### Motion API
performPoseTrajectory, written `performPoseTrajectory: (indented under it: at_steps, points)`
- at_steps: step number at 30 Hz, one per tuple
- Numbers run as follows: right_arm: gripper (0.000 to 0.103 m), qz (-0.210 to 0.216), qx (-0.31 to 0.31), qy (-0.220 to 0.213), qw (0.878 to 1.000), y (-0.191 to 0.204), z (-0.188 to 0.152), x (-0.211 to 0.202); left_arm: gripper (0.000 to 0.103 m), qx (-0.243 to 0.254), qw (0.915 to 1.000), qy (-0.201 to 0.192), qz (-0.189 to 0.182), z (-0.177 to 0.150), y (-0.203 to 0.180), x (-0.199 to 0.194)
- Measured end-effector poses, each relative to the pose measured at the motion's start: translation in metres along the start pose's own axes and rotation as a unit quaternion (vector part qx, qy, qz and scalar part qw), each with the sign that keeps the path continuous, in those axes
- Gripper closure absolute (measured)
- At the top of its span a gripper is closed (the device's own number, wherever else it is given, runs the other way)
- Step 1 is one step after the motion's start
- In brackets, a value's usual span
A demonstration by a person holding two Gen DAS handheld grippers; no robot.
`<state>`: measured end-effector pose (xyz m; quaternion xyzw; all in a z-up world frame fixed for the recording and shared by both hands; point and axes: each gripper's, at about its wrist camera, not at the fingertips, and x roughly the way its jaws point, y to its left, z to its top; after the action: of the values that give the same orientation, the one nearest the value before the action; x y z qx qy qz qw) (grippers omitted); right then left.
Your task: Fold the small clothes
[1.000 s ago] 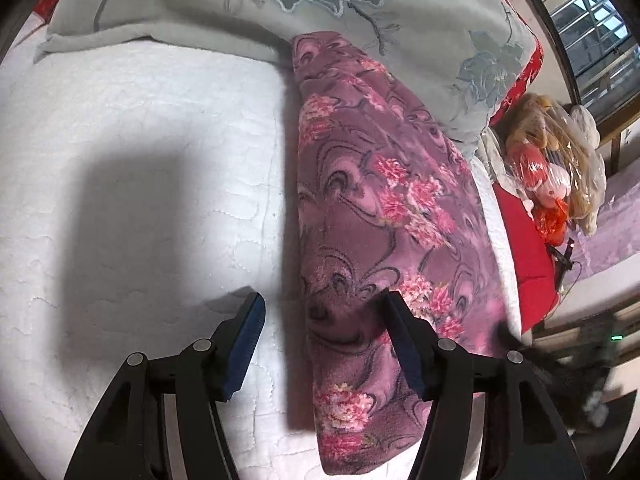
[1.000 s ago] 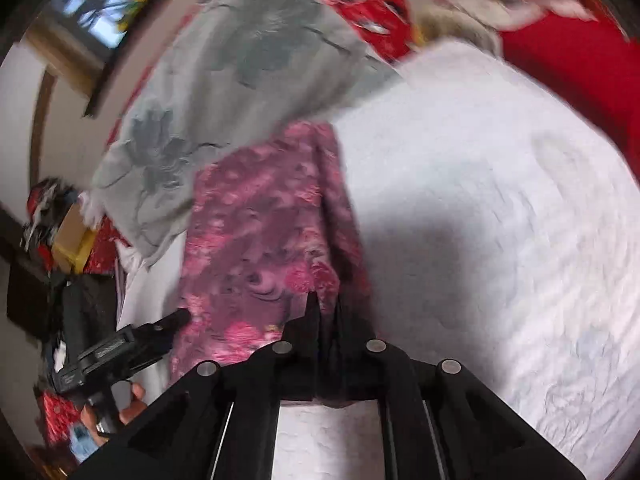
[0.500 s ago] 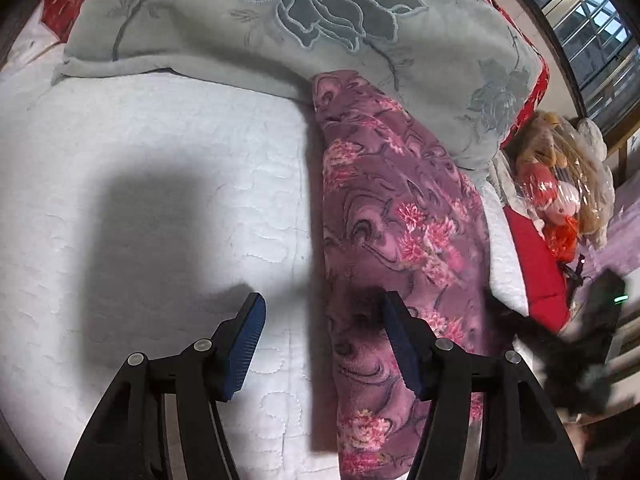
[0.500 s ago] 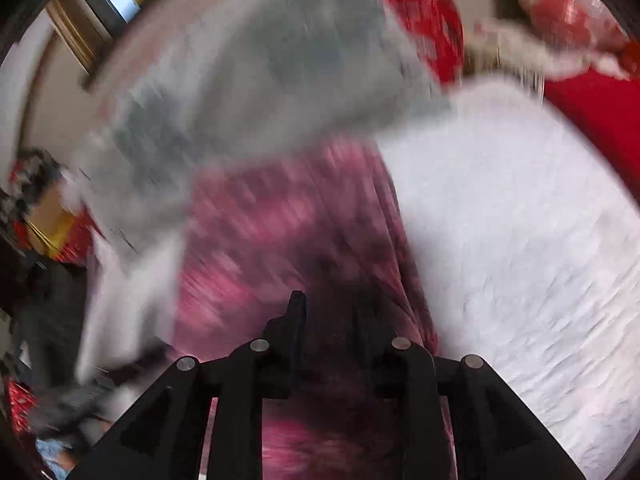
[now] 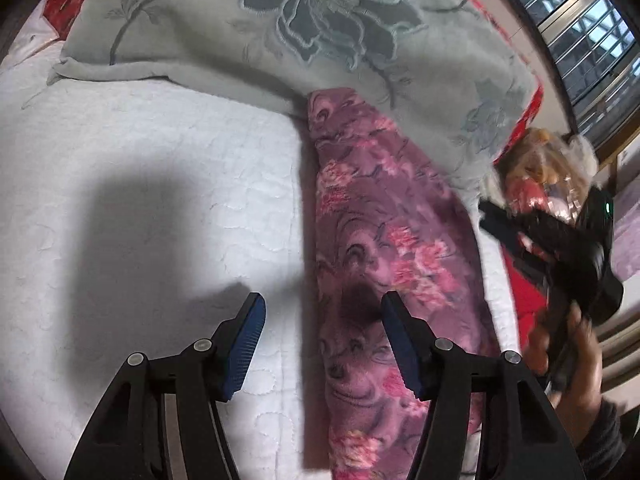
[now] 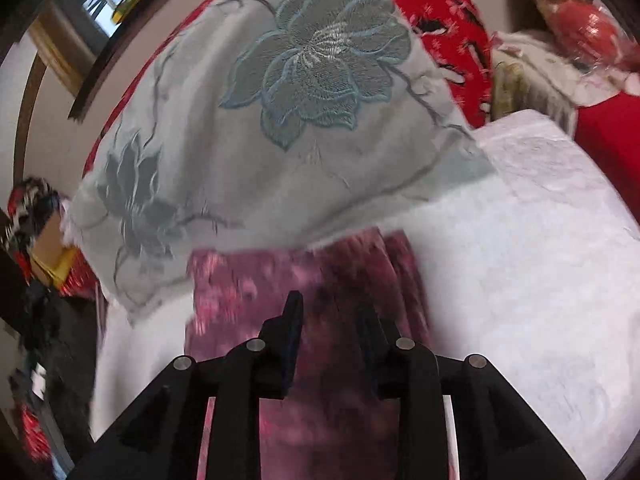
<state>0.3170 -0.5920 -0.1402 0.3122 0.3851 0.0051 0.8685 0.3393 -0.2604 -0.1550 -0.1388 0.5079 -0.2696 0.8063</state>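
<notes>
Purple floral garment [image 5: 384, 264] folded into long strip on white quilt [image 5: 140, 184], far end tucked against grey pillow [image 5: 280, 40] at 12 — I read fold as laid. My L gripper [image 5: 320, 332] open, straddling strip's edge. R gripper [image 6: 332, 332] jaws just been opening, part-spread over cloth, nothing pinched — I judge release.

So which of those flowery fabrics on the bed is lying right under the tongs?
The purple cloth with pink flowers, folded into a long strip on the white quilt. The grey pillow with the big dark blossom sits farther back.
</notes>
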Motion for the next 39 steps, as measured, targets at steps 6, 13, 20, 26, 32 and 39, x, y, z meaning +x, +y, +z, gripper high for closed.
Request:
performPoseTrajectory:
  at_steps: [6,13,20,26,32,39]
  points:
    - [0.057,-0.08,0.027,0.022,0.996,-0.029,0.005,0.043,0.044,-0.021,0.9996,0.001,-0.018,0.01,0.009,0.002]
    - [0.053,-0.027,0.099,0.016,0.995,-0.05,0.018,0.044,0.042,-0.052,0.9979,0.023,-0.031,0.081,0.005,0.03]
    - [0.085,0.028,0.063,0.006,0.998,-0.034,0.023,0.042,0.042,0.027,0.9964,0.044,0.067,0.141,-0.039,0.093]
    - [0.084,-0.007,0.095,0.024,0.995,-0.054,0.021,0.052,0.045,0.027,0.9922,0.07,0.099,0.151,-0.036,0.124]
    - [0.078,0.089,0.047,-0.023,0.995,-0.032,0.002,0.001,0.051,-0.024,0.9976,0.053,0.037,0.131,-0.015,0.074]
    - [0.077,0.059,0.074,0.035,0.995,-0.043,-0.028,-0.005,0.05,0.005,0.9935,0.093,0.065,0.092,-0.03,0.067]
